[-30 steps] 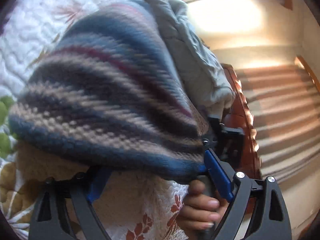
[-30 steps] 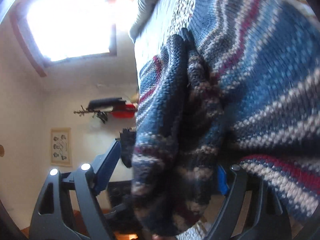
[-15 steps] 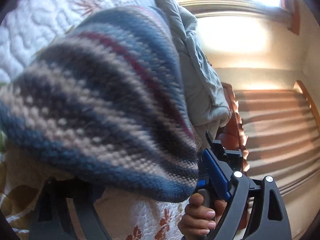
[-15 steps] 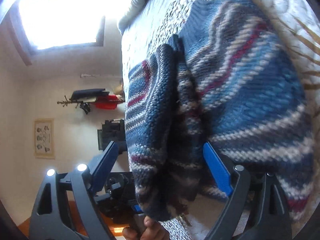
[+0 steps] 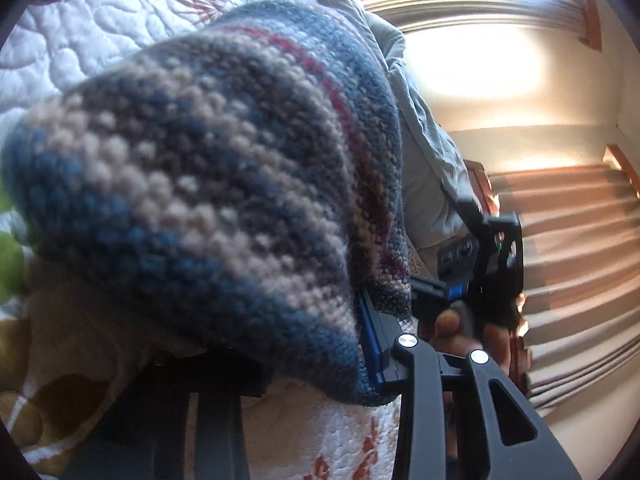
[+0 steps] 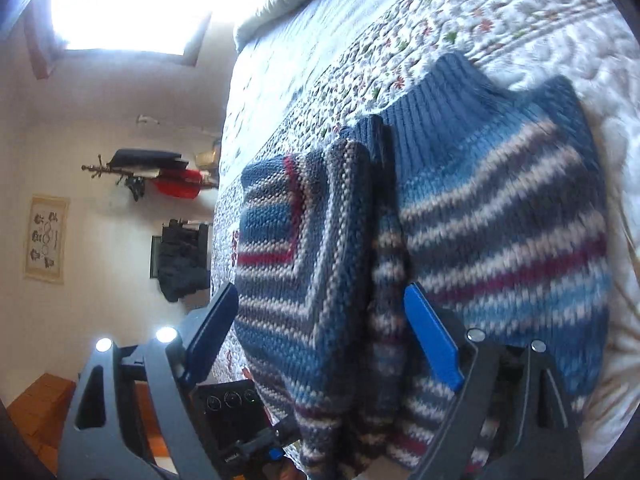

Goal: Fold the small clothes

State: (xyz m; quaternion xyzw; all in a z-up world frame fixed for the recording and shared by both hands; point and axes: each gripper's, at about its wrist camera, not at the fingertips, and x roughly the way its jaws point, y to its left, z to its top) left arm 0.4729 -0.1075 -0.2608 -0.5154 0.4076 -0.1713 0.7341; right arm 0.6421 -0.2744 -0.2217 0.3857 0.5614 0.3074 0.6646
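Folding well underway: the striped sweater lies on the quilted bed, sleeve side doubled over at nine o'clock, body at three. Left gripper jaws have just been closing, clenched on the folded knit edge; right gripper jaws released, touching nothing. Final fold remains, I judge.

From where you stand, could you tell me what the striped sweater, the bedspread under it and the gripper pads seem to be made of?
Striped sweater: chunky knit yarn, probably wool or acrylic; thick visible stitches, ribbed collar, fuzzy matte surface.
Bedspread: quilted cotton-like fabric; puffy stitched channels, printed flowers, matte.
Pads of the right gripper: smooth blue material, likely plastic or rubber, on dark matte plastic-looking fingers.
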